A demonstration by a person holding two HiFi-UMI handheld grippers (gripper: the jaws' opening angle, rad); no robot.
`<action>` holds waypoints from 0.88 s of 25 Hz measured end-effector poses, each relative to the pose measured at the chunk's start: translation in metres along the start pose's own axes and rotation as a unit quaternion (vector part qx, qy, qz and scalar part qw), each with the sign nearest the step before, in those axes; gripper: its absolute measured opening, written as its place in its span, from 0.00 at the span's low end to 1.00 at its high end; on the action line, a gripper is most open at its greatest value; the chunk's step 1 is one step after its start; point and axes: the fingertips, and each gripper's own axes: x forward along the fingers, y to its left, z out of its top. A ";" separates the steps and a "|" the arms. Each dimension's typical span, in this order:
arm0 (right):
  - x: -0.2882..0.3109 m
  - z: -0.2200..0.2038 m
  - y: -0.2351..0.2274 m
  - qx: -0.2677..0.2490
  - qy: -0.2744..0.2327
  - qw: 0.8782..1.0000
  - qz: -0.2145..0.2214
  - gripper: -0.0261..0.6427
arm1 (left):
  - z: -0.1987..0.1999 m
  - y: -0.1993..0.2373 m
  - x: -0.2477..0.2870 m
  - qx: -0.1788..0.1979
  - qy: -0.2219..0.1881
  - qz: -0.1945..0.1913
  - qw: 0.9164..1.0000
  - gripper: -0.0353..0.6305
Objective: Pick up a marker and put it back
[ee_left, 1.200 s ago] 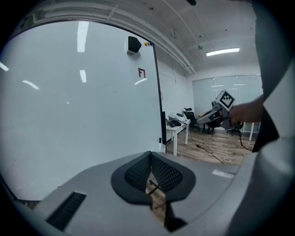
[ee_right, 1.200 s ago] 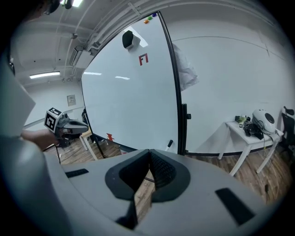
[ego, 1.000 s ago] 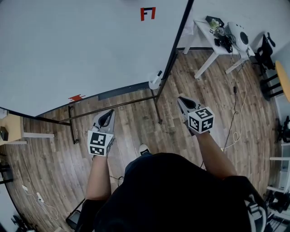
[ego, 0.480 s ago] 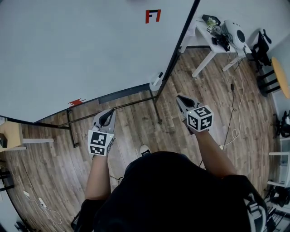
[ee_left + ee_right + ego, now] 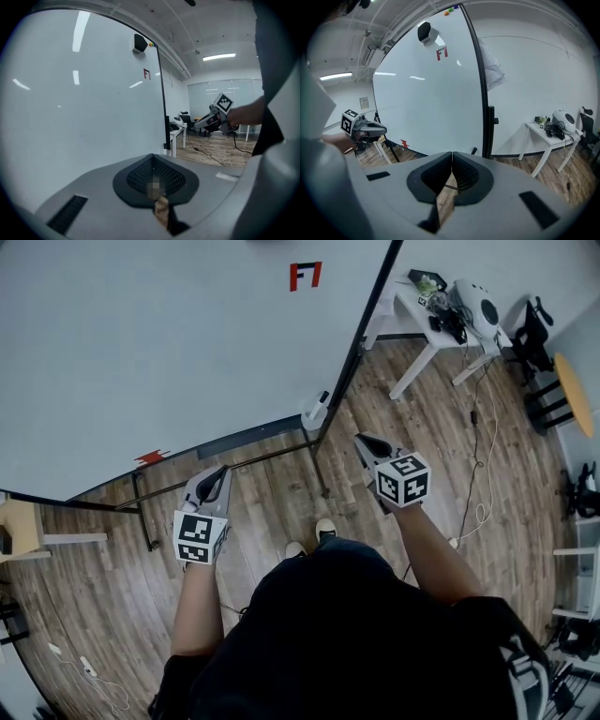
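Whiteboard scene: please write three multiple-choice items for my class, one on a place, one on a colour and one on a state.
1. Where does the white table stand?
A. Left of the whiteboard
B. Beyond the whiteboard's right edge
C. Behind the person

2. What colour is the floor?
A. Brown wood planks
B. Grey carpet
C. White tiles

3. How do the jaws of the right gripper stand?
A. Wide apart
B. Shut on a marker
C. Shut, with nothing between them

Answers:
1. B: in the head view the table stands past the whiteboard's dark right edge.
2. A: brown planks show under the whiteboard and around the person.
3. C: in the right gripper view the two pads meet at their tips and only floor shows behind them.
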 end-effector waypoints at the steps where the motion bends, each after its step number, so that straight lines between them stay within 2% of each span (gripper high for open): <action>1: 0.001 0.000 -0.002 0.001 0.000 1.000 0.000 0.03 | 0.000 0.000 0.001 0.001 0.002 0.000 1.000 0.07; 9: 0.019 0.001 -0.028 0.012 -0.003 1.000 0.004 0.04 | 0.007 0.001 0.021 0.007 0.013 0.007 1.000 0.07; 22: 0.080 0.014 -0.063 0.012 0.003 0.999 0.053 0.07 | 0.022 0.012 0.073 0.012 0.037 0.028 0.999 0.07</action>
